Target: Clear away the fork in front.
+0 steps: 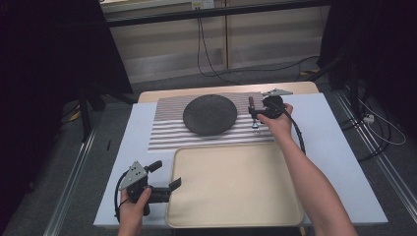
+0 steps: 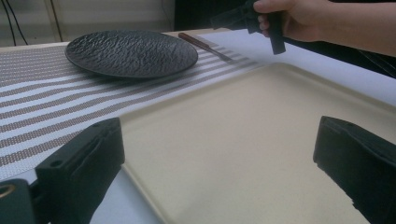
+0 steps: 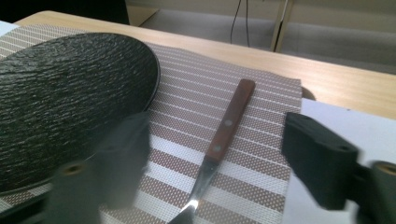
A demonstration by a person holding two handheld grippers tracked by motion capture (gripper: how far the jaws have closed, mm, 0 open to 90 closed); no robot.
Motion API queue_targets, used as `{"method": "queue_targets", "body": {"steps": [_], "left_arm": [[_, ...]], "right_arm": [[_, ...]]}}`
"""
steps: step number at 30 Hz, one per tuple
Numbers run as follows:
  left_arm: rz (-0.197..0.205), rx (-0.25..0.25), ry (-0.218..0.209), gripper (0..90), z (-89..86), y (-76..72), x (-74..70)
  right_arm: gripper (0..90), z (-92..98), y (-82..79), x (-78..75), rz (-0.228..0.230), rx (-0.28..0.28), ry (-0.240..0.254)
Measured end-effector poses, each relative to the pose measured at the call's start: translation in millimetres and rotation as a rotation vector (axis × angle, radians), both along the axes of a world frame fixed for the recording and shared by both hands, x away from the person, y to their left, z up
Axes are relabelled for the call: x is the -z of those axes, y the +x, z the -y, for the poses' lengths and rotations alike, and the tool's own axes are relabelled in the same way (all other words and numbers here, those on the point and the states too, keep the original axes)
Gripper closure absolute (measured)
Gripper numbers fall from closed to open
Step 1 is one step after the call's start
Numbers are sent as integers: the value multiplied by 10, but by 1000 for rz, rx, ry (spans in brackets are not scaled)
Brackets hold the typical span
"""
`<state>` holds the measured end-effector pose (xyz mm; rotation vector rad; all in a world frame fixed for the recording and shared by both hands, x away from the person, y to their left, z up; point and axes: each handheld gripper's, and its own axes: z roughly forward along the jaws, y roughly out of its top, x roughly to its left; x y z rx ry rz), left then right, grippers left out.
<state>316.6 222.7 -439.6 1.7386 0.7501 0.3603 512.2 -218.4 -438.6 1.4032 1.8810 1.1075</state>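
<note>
Right now the work in hand looks like picking up the fork (image 3: 219, 140), which lies flat on the striped placemat (image 1: 167, 132) just to the right of the black plate (image 1: 210, 114), not touching it. Its wooden handle points toward the far edge of the table (image 1: 339, 162) and its metal end toward the person, so the long axis runs roughly front to back.

The right gripper (image 1: 256, 114) hangs directly over the fork. In the right gripper view the fork sits between the two jaws, which stand apart on either side of it, and neither pad presses on it yet. The handle runs away from the camera along the gap, so a straight squeeze would pinch it across its narrow width. I judge that the gripper needs to drop a little further before the jaws can get under the handle's edges.

The left gripper (image 1: 173, 186) rests well apart from the fork, at the near left edge of the cream tray (image 1: 290, 216), its jaws wide and holding nothing. The right hand (image 1: 276, 123) is plainly the nearer one
</note>
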Motion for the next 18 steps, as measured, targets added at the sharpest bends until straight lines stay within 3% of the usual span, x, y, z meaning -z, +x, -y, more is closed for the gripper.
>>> {"method": "queue_targets", "body": {"steps": [9, 11, 12, 15, 18], "left_arm": [[-2, -12, -4, 24, -26, 16, 3], [-2, -11, -3, 24, -21, 18, 5], [-4, -14, -3, 24, -16, 18, 6], [-8, -8, 5, 24, -4, 25, 10], [-7, -7, -1, 25, -7, 27, 9]], "right_arm": [[526, -60, 201, 211, -123, 22, -36], [545, -71, 219, 219, -129, 22, -39], [569, -92, 247, 225, -133, 21, -69], [610, -143, 309, 238, -157, 44, -49], [679, -189, 368, 267, -178, 50, -91]]}}
